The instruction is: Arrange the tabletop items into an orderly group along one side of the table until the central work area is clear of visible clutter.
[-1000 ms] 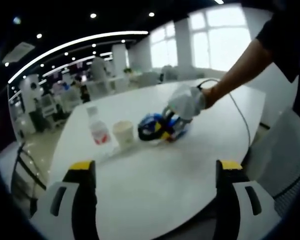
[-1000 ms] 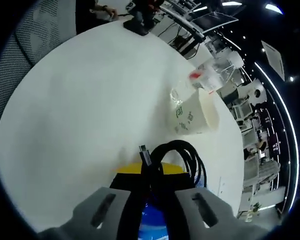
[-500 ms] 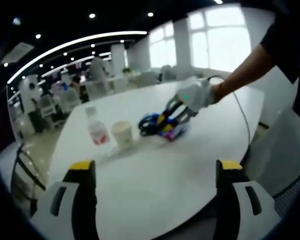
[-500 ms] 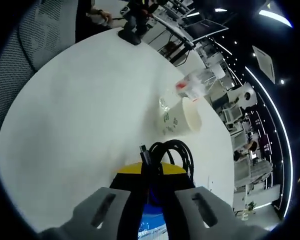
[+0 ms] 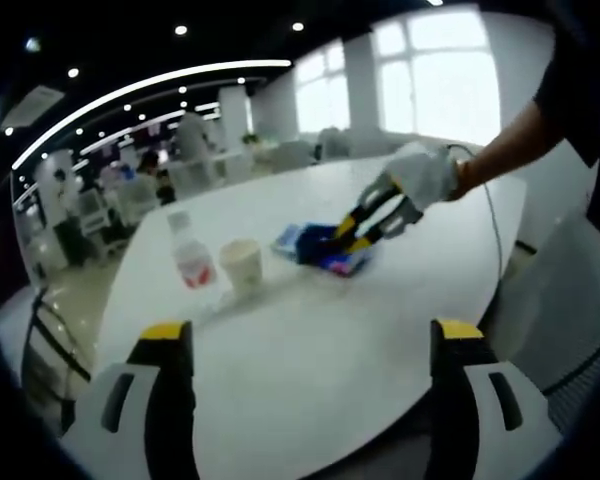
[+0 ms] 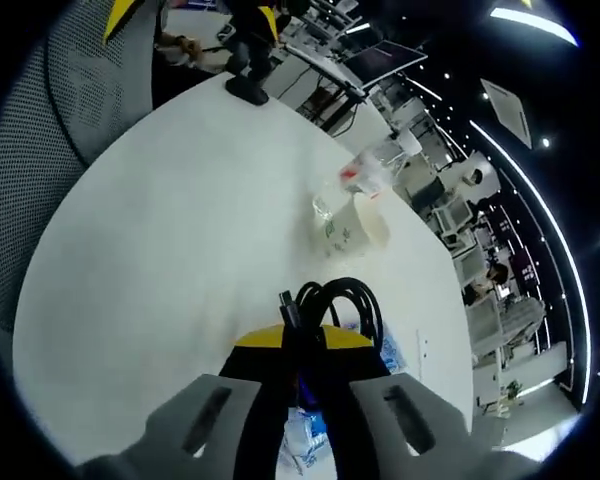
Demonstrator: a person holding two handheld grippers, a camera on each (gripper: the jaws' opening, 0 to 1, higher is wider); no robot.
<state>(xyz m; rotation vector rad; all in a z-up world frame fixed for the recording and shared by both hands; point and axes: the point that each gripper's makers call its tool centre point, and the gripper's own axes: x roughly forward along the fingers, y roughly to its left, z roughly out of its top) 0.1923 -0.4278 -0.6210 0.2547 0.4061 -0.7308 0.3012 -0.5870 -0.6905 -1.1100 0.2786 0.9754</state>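
Right gripper view: right gripper [image 6: 302,350] clamps cable [image 6: 342,300]; cup [image 6: 351,229] and bottle [image 6: 365,172] lie far ahead. Left gripper [image 5: 305,345] wide open, empty.

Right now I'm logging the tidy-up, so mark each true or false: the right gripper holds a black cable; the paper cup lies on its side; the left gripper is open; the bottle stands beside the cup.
1. The right gripper holds a coiled black cable: true.
2. The paper cup lies on its side: false, it stands upright on the white table.
3. The left gripper is open: true, with nothing in it.
4. The bottle stands beside the cup: true.
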